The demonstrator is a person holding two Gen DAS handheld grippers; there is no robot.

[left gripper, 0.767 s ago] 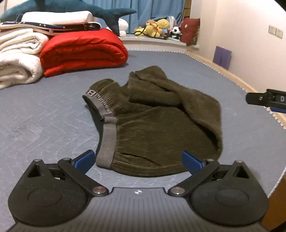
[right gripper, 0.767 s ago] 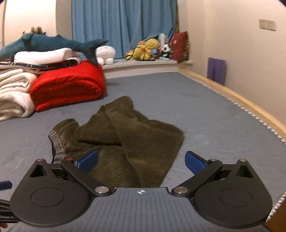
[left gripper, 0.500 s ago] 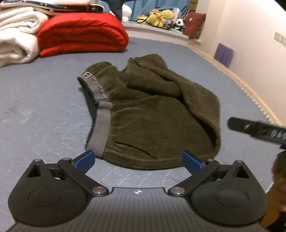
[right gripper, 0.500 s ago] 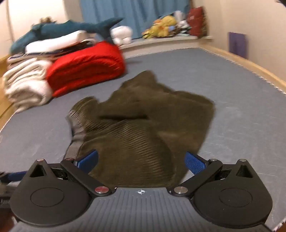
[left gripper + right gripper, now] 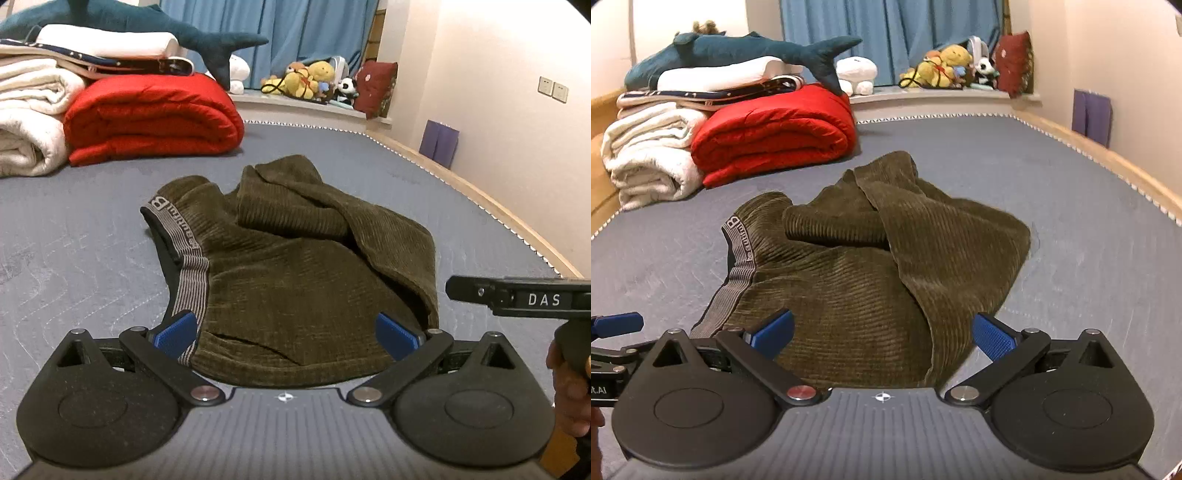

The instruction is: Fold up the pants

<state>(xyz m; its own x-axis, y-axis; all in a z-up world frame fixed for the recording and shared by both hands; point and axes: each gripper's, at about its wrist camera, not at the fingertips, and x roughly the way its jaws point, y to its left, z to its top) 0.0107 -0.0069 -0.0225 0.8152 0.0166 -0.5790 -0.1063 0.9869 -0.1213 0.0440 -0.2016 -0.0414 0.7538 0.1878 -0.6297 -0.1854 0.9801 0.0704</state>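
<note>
The pants (image 5: 295, 266) lay crumpled on the grey mattress (image 5: 74, 258), not yet folded: a dark olive corduroy heap with the legs thrown back over the seat. The striped waistband (image 5: 190, 273) ran along the heap's left edge, from near the fingers away toward the far end of the bed, so the garment's long axis appeared to lie roughly crosswise, waist at left, bunched legs at right. The heap sat directly ahead of and below both tools.

The left gripper (image 5: 286, 332) hung over the near hem, fingers spread wide with nothing between them; its left finger stood just over the waistband's near end. The right gripper (image 5: 882, 332) was likewise released and empty, its fingers straddling the near edge toward the leg side. My judgement: the left was nearer the waistband, the right nearer the doubled-over leg (image 5: 942, 240), and spreading the heap flat would have to come first.

No containers were present. Well apart, at the far left, a red quilt (image 5: 151, 114) lay beside rolled white blankets (image 5: 29, 122), with a plush shark (image 5: 746, 48) on top. Soft toys (image 5: 945, 62) sat on the window ledge.
</note>
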